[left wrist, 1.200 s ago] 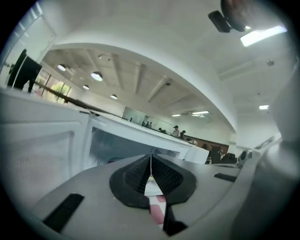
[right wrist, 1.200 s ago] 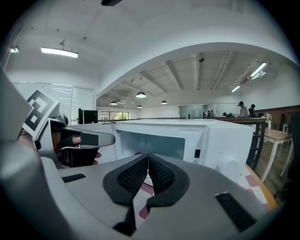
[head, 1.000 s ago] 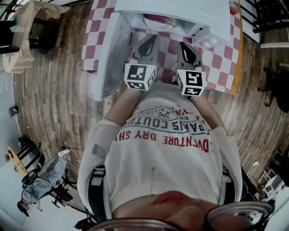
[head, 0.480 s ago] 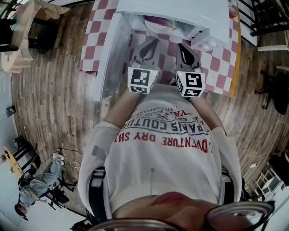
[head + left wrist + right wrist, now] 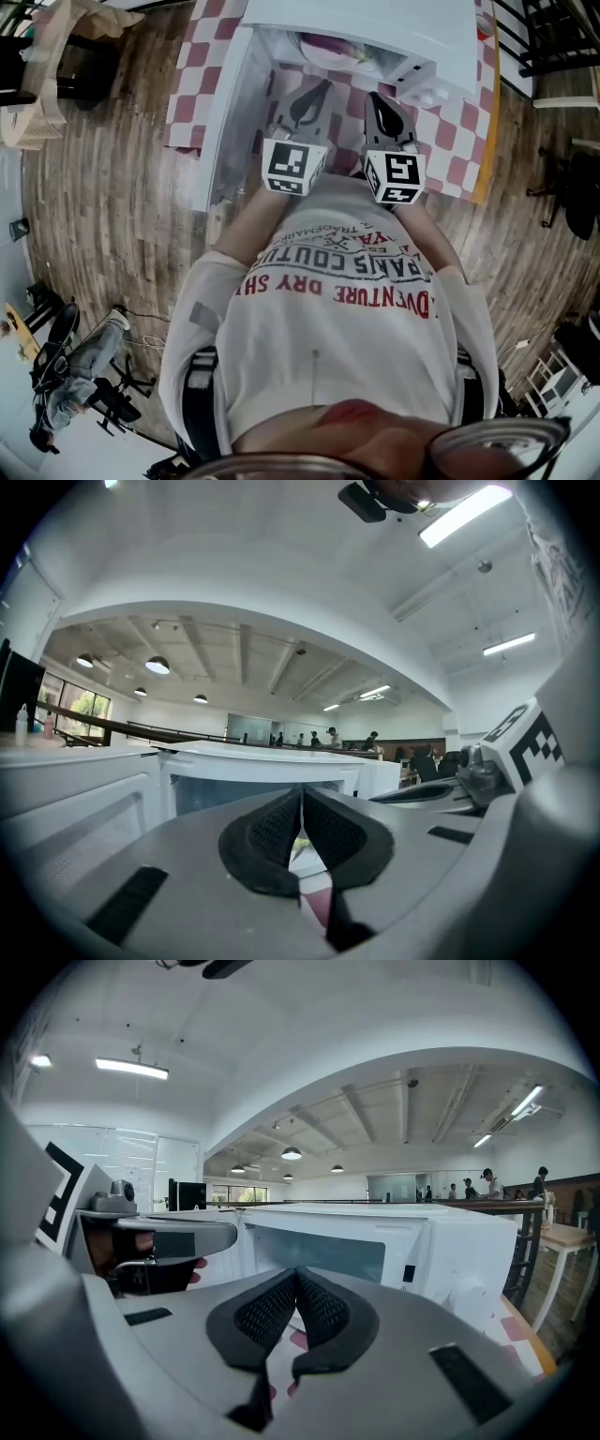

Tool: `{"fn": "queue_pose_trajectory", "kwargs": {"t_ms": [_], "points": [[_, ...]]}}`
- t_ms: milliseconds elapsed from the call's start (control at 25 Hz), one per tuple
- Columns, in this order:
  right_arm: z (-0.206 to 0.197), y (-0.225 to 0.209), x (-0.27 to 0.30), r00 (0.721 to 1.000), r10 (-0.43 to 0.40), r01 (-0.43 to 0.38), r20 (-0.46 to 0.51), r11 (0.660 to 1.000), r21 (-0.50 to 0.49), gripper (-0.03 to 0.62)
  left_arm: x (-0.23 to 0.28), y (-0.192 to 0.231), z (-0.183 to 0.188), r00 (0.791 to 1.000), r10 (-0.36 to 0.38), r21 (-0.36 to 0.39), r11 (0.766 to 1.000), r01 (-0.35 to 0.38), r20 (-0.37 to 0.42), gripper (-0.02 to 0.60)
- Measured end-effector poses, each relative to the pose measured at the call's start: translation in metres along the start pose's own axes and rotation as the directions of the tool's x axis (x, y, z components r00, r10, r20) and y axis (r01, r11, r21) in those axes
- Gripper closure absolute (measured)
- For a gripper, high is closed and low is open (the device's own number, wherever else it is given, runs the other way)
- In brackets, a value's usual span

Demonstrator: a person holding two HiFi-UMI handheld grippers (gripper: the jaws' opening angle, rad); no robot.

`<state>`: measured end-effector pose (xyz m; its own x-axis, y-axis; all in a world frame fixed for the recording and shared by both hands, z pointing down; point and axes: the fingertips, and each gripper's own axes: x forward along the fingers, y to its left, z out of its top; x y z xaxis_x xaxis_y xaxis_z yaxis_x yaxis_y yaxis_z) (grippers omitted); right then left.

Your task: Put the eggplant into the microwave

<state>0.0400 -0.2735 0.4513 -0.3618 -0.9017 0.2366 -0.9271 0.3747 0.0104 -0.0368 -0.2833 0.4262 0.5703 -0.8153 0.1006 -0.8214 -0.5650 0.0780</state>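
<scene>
The white microwave (image 5: 375, 28) stands on the checkered table with its door (image 5: 221, 112) swung open to the left. Inside the cavity a purple shape, apparently the eggplant (image 5: 323, 43), lies on a white plate. My left gripper (image 5: 313, 91) and right gripper (image 5: 379, 97) hover side by side just in front of the opening, both shut with nothing between the pads. In the left gripper view the shut left gripper (image 5: 302, 805) points at the microwave (image 5: 253, 780). In the right gripper view the shut right gripper (image 5: 296, 1286) faces the microwave (image 5: 375, 1246), with the left gripper (image 5: 164, 1234) beside it.
A pink-and-white checkered cloth (image 5: 450, 141) covers the table, whose yellow edge (image 5: 489, 141) runs at the right. Wooden floor (image 5: 112, 187) lies all round. Dark chairs (image 5: 562, 56) stand at the right, and a person (image 5: 75, 375) is at the lower left.
</scene>
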Motion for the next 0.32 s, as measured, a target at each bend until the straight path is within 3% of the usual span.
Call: {"fn": "queue_pose_trajectory", "kwargs": {"t_ms": [320], "points": [[-0.0058,0.0033,0.0024,1.000,0.009,-0.009,-0.019,0.999,-0.034,0.568,0.0060,-0.0005,-0.0072,1.000,-0.005,0.005,1.000,0.005,-0.025,0.549]]}}
